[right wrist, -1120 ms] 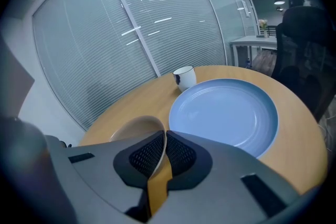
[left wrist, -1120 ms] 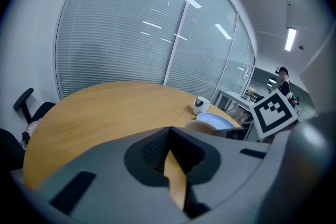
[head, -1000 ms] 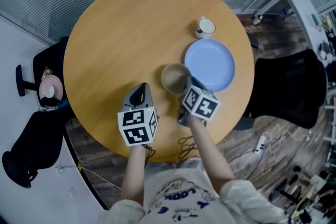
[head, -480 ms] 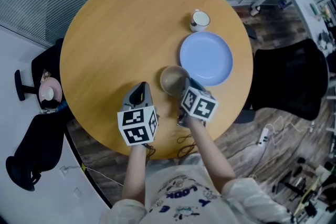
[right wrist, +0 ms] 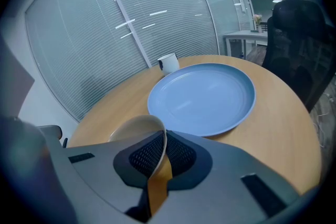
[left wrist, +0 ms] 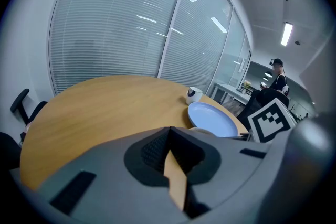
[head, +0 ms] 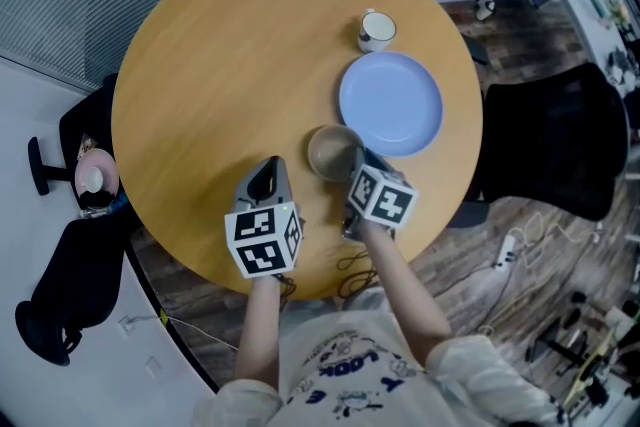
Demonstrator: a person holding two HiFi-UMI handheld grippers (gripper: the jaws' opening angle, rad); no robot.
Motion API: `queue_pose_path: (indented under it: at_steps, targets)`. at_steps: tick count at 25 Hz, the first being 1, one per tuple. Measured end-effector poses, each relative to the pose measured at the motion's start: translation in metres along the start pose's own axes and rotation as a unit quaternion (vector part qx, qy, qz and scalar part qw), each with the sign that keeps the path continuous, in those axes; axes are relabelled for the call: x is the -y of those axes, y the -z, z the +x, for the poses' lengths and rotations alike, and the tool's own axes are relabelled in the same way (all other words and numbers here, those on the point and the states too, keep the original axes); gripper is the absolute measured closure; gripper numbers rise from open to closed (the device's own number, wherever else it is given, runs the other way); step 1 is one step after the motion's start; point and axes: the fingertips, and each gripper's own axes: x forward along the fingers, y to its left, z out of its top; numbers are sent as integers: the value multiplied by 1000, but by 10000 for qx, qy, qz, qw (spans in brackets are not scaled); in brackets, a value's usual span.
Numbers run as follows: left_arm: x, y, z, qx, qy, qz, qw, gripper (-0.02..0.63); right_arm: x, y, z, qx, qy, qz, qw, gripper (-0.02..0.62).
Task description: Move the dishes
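A beige bowl (head: 330,151) sits near the middle of the round wooden table (head: 210,55), just left of a light blue plate (head: 391,103). My right gripper (head: 352,163) is shut on the bowl's near rim. In the right gripper view the thin rim of the bowl (right wrist: 137,126) curves in between the jaws of the right gripper (right wrist: 163,140), with the plate (right wrist: 202,96) right behind. A white mug (head: 376,29) stands beyond the plate. My left gripper (head: 268,177) hovers left of the bowl, shut and holding nothing; the left gripper (left wrist: 169,134) shows bare table ahead.
Black chairs stand at the table's left (head: 85,260) and right (head: 545,140). A pink dish (head: 95,175) rests on a seat at the left. Glass walls with blinds (left wrist: 121,29) run behind the table. A person (left wrist: 276,76) stands far off.
The right gripper and bowl have drawn slightly away from the plate, toward the table's near edge, and lower. The left gripper has stayed put.
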Motion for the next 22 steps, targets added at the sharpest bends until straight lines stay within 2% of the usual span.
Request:
queue_pose_path:
  at_steps: [9, 16, 19, 22]
  targets:
    - [5, 3, -3, -2, 15, 21, 10000, 603, 6, 2, -2, -3, 97, -89, 9999, 577]
    - [5, 1, -5, 26, -19, 21, 10000, 603, 5, 3, 0, -53, 1, -135, 9999, 573]
    - [4, -1, -7, 51, -40, 19, 10000, 603, 1, 3, 0, -89, -120, -144, 9998, 490]
    - [2, -4, -10, 101, -61, 33, 9999, 603, 1, 1, -7, -46, -105, -119, 9999, 489]
